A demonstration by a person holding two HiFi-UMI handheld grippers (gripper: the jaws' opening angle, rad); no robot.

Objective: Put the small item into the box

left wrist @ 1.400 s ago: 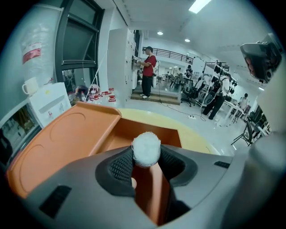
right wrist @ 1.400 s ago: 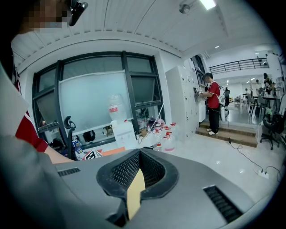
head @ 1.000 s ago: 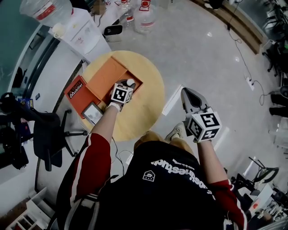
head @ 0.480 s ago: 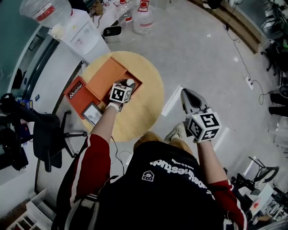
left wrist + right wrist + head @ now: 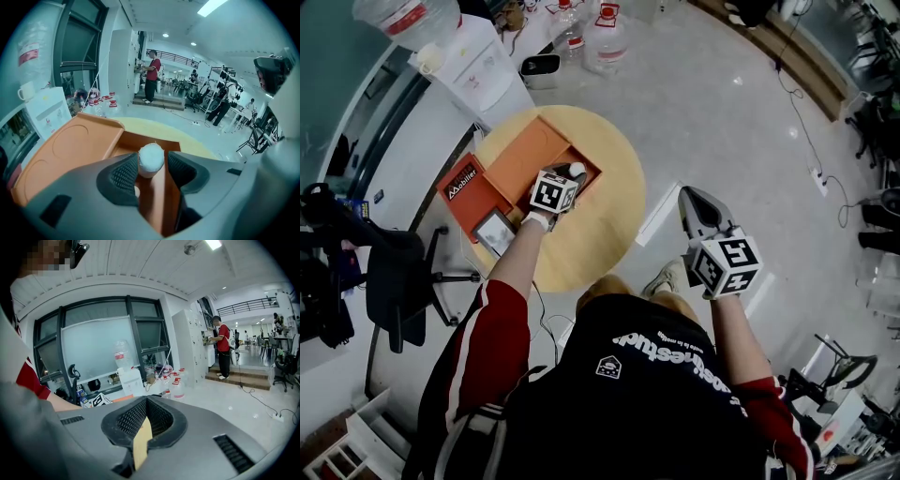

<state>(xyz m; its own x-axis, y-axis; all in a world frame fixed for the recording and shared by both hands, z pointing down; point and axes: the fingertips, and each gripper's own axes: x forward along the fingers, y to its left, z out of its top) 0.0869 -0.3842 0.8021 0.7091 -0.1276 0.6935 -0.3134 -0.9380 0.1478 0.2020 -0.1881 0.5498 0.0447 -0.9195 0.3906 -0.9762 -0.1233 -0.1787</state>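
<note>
Right gripper (image 5: pixel 691 194): It hung over the floor beside the person, well apart from the table (image 5: pixel 600 220), jaws closed together on nothing.
Left gripper (image 5: pixel 152 162): It reached over the orange box (image 5: pixel 140 139). Its jaws had just been opening wide, with the small white item (image 5: pixel 150 158) standing between them, unsqueezed.
Item's place: Upright in the box's deeper compartment, beside the flat orange panel (image 5: pixel 70 145).
Doing it well: This looked like the release. I'd keep the jaws wide and draw straight back, so neither pad tipped it.
Hard to see: The jaws hid the item's foot, so I couldn't tell whether it stood on the box floor, or whether the left pad touched it.
</note>
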